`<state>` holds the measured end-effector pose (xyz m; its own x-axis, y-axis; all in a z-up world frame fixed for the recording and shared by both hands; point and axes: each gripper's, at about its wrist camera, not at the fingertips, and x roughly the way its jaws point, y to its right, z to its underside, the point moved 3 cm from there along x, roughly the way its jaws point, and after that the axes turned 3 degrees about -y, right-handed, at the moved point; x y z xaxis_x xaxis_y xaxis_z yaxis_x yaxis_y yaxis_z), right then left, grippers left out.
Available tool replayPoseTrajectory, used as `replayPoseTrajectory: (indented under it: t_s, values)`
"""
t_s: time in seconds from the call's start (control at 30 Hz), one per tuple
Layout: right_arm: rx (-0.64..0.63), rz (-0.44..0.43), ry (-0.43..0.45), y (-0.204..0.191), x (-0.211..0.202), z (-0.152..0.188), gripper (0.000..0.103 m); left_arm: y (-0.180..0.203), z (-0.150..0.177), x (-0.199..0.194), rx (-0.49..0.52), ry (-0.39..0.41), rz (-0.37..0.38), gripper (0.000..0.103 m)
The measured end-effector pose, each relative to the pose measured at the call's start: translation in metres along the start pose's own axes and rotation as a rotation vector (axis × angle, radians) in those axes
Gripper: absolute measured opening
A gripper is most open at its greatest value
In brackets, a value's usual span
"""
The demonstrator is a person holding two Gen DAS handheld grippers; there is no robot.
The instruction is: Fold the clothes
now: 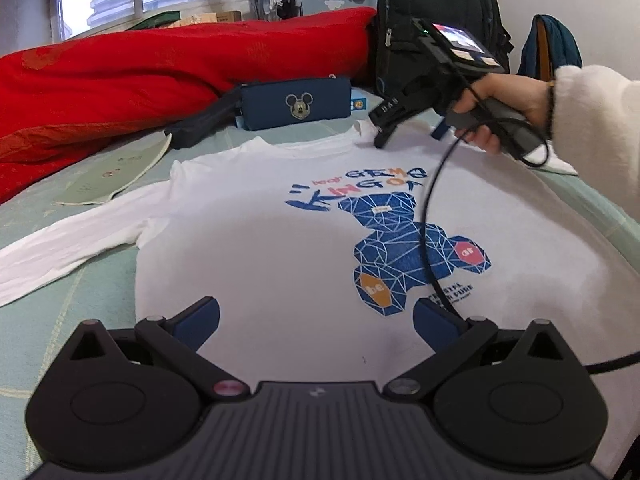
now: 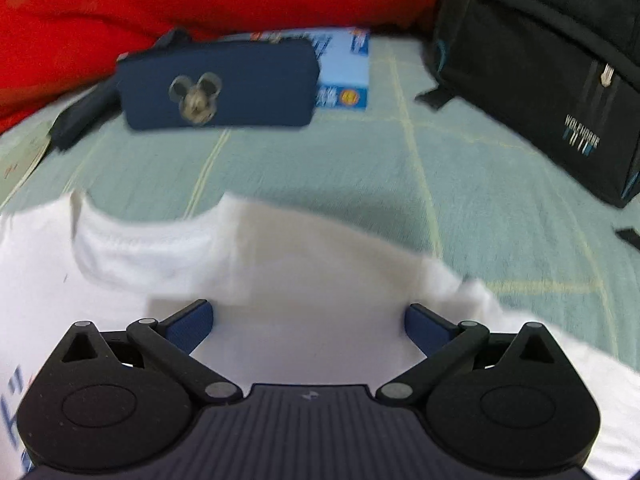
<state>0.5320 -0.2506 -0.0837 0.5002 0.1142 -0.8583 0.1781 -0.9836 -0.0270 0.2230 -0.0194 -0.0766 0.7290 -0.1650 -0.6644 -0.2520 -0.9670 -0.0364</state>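
A white long-sleeved shirt (image 1: 260,248) with a blue bear print (image 1: 408,252) lies flat, front up, on the green bed sheet (image 1: 80,304). Its left sleeve (image 1: 72,244) stretches out to the left. My left gripper (image 1: 316,320) hovers open over the shirt's lower part, with nothing between its fingers. A hand holds my right gripper (image 1: 408,132) at the far right shoulder, near the collar. In the right wrist view, my right gripper (image 2: 308,320) stands open just above the white shoulder fabric (image 2: 320,264), beside the collar (image 2: 148,248). That view is blurred.
A red quilt (image 1: 160,72) is bunched along the far left. A navy pouch (image 1: 296,102) with a mouse badge and a blue box (image 2: 344,68) lie beyond the collar. A black backpack (image 2: 540,60) stands at the far right. A pale paper sheet (image 1: 108,172) lies left of the shirt.
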Motion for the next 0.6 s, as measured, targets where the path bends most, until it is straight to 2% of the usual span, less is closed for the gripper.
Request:
replayPoseTrajectory:
  t_s: [0.2, 0.37, 0.6]
  values:
    - [-0.005, 0.024, 0.012, 0.002, 0.008, -0.009, 0.103, 0.005, 0.001, 0.0, 0.016, -0.004, 0.015, 0.102]
    - [0.015, 0.035, 0.057, 0.008, 0.01, -0.016, 0.103, 0.004, 0.0, -0.004, 0.011, 0.002, 0.014, 0.102]
    - [-0.017, 0.032, 0.116, -0.002, -0.022, -0.013, 0.103, 0.004, -0.002, -0.016, 0.005, 0.036, 0.043, 0.102]
